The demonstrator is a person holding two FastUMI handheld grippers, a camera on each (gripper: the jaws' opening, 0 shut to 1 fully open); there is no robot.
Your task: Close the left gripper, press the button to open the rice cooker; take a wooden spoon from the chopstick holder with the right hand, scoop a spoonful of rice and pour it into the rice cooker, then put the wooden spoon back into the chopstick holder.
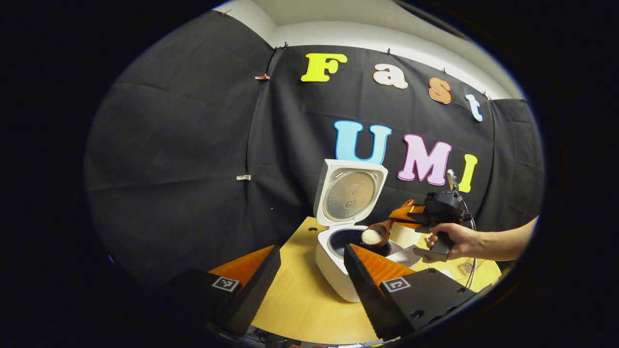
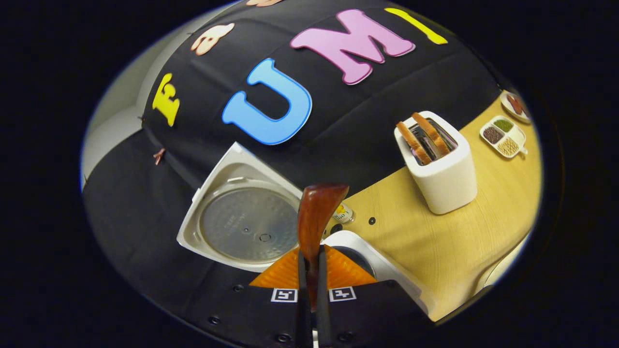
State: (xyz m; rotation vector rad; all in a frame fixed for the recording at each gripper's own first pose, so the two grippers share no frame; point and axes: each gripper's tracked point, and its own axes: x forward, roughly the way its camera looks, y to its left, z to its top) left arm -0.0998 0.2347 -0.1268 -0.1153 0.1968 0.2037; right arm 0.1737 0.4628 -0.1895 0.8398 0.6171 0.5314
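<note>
Right tool clamped on wooden spoon, rice-filled above rice cooker, left tool wide

The left gripper has two broad wedge-shaped fingers with ribbed inner faces, each bearing a small square black-and-white marker, and round screw holes dot its dark body. The right gripper carries the same pair of square markers and screws. Behind it, a black handle, a thin cable, and a bare forearm without sleeve.
</note>
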